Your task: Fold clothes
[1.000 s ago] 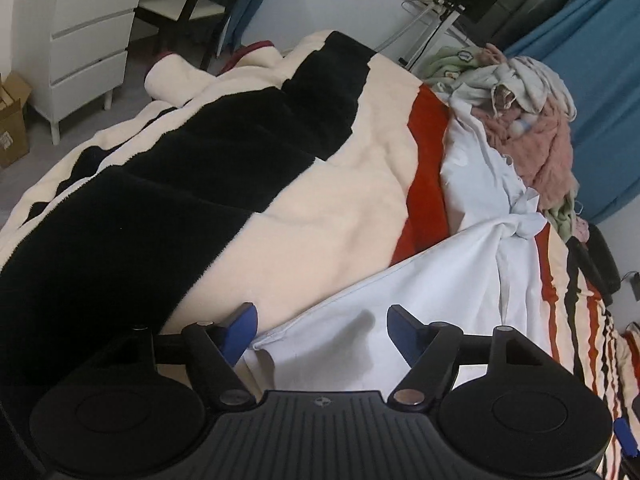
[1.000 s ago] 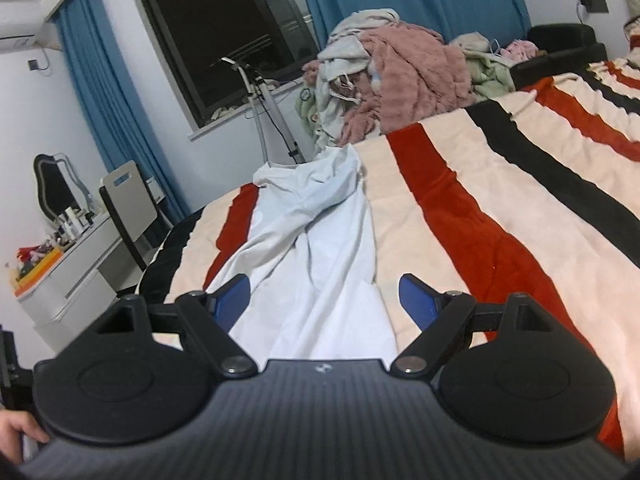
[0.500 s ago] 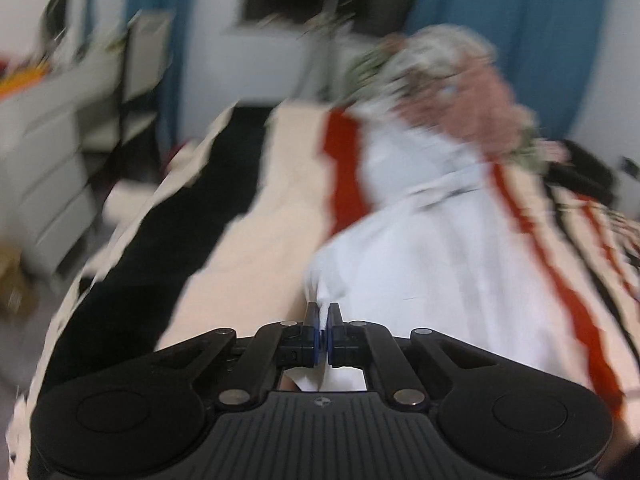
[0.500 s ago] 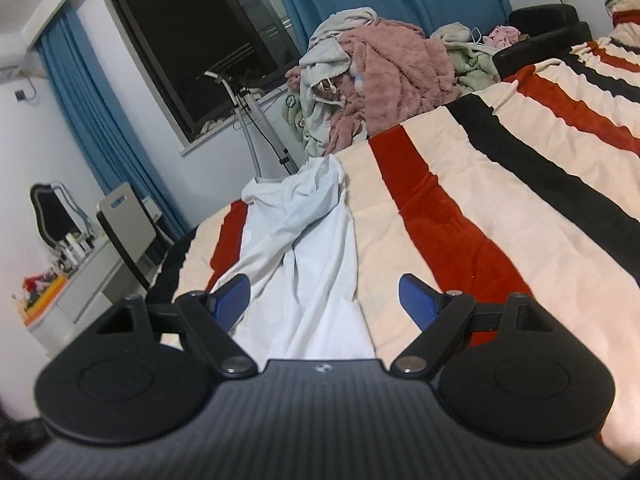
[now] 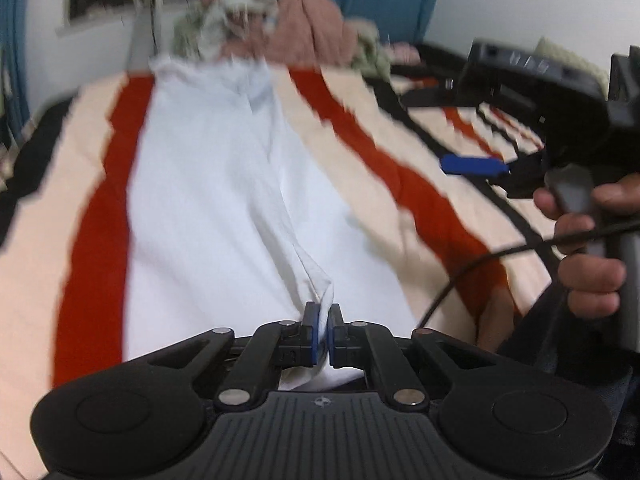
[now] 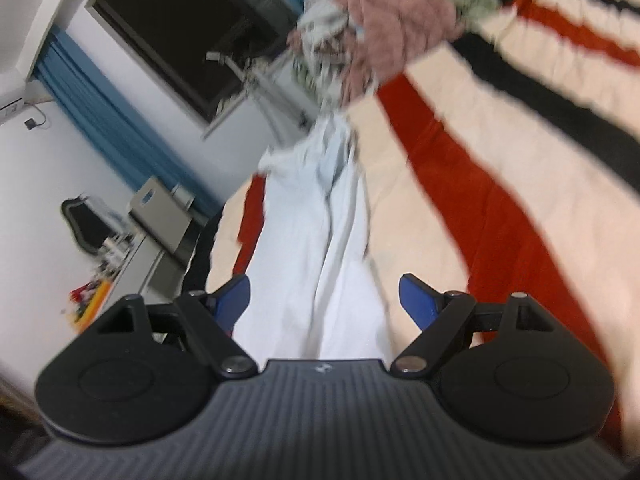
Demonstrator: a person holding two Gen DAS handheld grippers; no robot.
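1. The white garment (image 5: 208,184) lies lengthwise on the striped blanket (image 5: 404,184) of the bed, running from the near edge away toward the pile of clothes (image 5: 280,12) at the far end. Its far part is bunched and creased; the near part is flatter.
2. The left tool (image 5: 323,322) is clamped on a pinched fold at the garment's near edge. Its jaws closed on the cloth and have just eased a little, but the pads still press the fabric between them.
3. The right tool (image 6: 324,300) stands with its jaws wide apart, holding nothing. It hovers over the near part of the garment, with the cloth showing between its fingers but not touched. A person's hand (image 5: 580,240) holds its handle.
4. The cloth looks thin, light and limp. It will likely sag and wrinkle rather than hold a shape, so one pinch will probably drag it into a rope.
5. A second hold on the near hem, to the right of the left tool's grip, would spread the edge flat. Grip a hem or seam, since a single thin layer may slip.
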